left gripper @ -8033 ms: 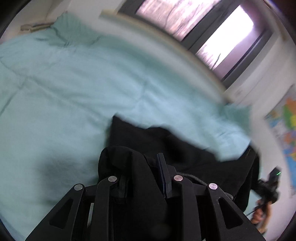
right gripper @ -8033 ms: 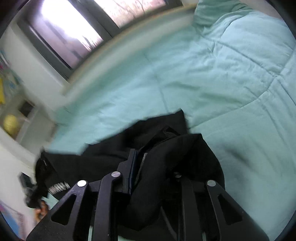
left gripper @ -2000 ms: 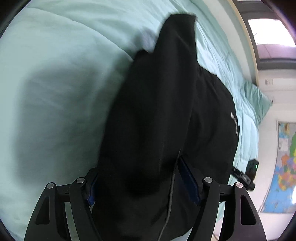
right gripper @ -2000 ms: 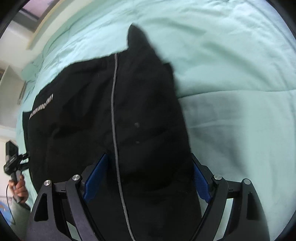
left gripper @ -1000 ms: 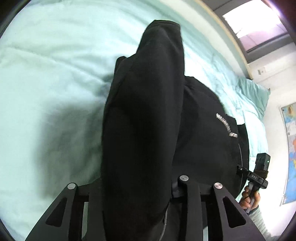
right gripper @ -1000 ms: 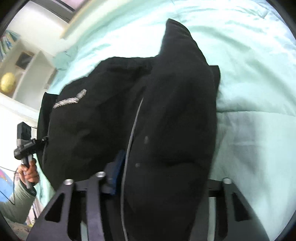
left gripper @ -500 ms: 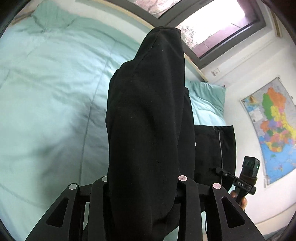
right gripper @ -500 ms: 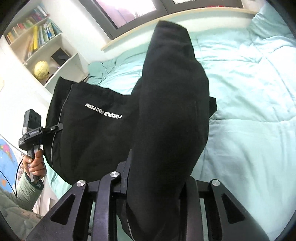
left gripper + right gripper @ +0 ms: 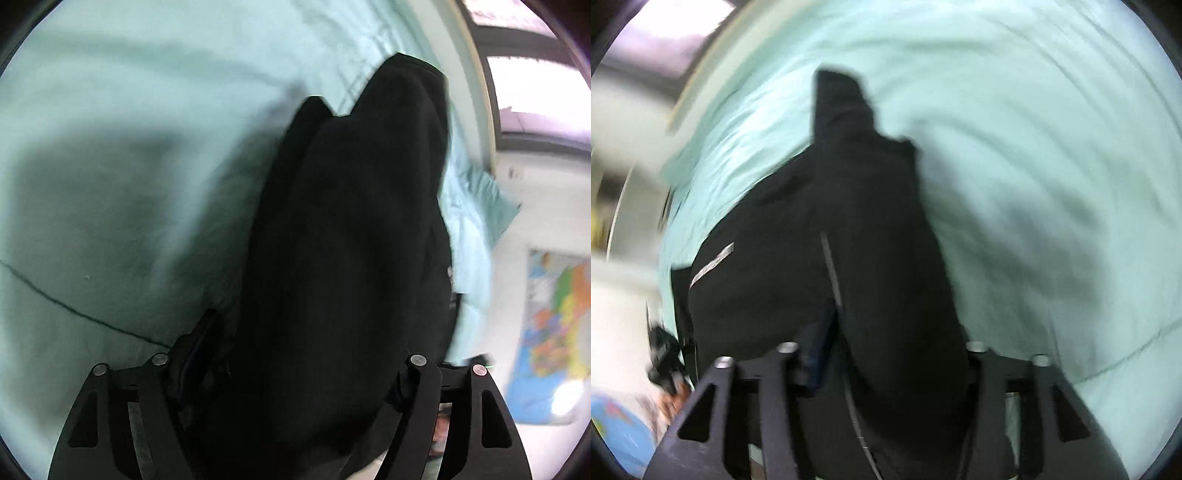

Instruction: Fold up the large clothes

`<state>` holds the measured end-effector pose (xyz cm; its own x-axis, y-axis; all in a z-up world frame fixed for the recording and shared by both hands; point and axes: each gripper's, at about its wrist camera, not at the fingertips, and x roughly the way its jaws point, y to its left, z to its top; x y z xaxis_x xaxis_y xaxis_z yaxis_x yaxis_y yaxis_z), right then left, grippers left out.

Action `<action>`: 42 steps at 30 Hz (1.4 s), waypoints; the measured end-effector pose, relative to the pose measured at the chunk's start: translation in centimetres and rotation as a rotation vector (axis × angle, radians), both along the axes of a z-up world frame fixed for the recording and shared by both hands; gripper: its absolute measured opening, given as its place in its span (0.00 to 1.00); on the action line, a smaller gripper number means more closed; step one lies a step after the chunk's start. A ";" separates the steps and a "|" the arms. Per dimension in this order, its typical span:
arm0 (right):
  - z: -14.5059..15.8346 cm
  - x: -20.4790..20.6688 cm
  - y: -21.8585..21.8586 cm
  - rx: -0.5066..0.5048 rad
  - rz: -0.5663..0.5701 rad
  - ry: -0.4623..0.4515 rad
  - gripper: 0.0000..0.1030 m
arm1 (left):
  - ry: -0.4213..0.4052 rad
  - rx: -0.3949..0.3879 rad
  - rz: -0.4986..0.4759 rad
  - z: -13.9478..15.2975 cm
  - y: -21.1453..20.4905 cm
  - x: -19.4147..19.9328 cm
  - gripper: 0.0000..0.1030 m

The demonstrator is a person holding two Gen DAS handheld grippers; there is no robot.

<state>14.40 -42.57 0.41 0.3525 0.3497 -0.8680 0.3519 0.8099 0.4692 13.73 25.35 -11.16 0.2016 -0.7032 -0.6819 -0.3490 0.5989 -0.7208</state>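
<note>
A large black garment (image 9: 351,221) is bunched up and runs from between my left gripper's (image 9: 303,354) jaws out over the mint-green bed cover (image 9: 129,110). Those jaws are opening and stand wide. The left blue pad (image 9: 195,350) shows bare beside the cloth. In the right wrist view the same garment (image 9: 868,221), with a grey zip line (image 9: 831,269) and white lettering (image 9: 713,264), lies between my right gripper's (image 9: 894,350) opening jaws. Its left pad (image 9: 820,347) stands clear of the cloth. Both views are blurred.
The bed cover (image 9: 1034,110) spreads wide to the right of the garment. A window (image 9: 535,74) and a wall map (image 9: 554,314) are at the right of the left wrist view. A hand with the other gripper's handle (image 9: 665,354) shows at lower left.
Both grippers have tipped down toward the bed and rolled. The garment, held up in front of the window half a second ago, now hangs low over the cover. Both pairs of jaws have widened.
</note>
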 end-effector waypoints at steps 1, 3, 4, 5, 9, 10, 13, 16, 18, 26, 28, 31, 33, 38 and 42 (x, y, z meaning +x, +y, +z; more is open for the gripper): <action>-0.5 -0.3 -1.3 0.005 -0.021 0.020 0.61 | 0.002 0.013 -0.011 0.5 0.4 0.2 0.75; 0.2 -0.8 -1.3 -0.017 -0.030 0.013 0.61 | -0.045 0.114 -0.044 2.6 0.8 0.6 0.75; 0.4 -1.0 -2.0 -0.039 -0.027 0.009 0.62 | -0.071 0.209 -0.046 4.1 1.2 0.7 0.75; 1.3 -1.5 -2.2 -0.069 -0.021 0.002 0.64 | -0.102 0.304 -0.048 6.0 1.3 0.6 0.75; 6.9 -2.1 -2.0 -0.186 -0.009 -0.121 0.65 | -0.285 0.493 -0.063 13.2 0.1 0.1 0.75; 7.9 -3.1 -2.0 -0.211 0.005 -0.144 0.65 | -0.334 0.486 -0.084 14.8 -0.9 0.0 0.75; 10.4 -3.0 2.4 -0.304 0.102 -0.195 0.69 | -0.411 0.433 -0.174 17.1 -4.0 1.2 0.75; 8.8 -3.3 7.3 -0.339 0.208 -0.147 0.69 | -0.399 0.439 -0.302 16.0 -8.4 0.6 0.75; 6.8 -2.6 10.3 -0.360 0.262 -0.106 0.69 | -0.372 0.462 -0.362 14.6 -10.5 0.1 0.75; 0.5 -3.4 15.2 -0.452 0.272 0.038 0.70 | -0.276 0.564 -0.404 7.6 -14.1 -1.4 0.75; 0.4 -3.4 15.5 -0.467 0.268 0.041 0.70 | -0.265 0.572 -0.402 7.8 -14.2 -1.3 0.75; 1.3 -3.3 15.2 -0.411 0.244 0.111 0.70 | -0.262 0.589 -0.390 9.7 -14.5 -1.2 0.73; 3.8 -3.8 14.8 -0.341 0.222 0.086 0.70 | -0.310 0.623 -0.389 12.2 -14.7 -1.2 0.71; 10.9 -4.1 16.1 -0.445 0.230 -0.015 0.70 | -0.447 0.724 -0.357 19.9 -15.8 -1.3 0.71; 17.1 -5.0 17.5 -0.436 0.223 -0.107 0.70 | -0.557 0.877 -0.332 26.8 -16.2 -2.3 0.71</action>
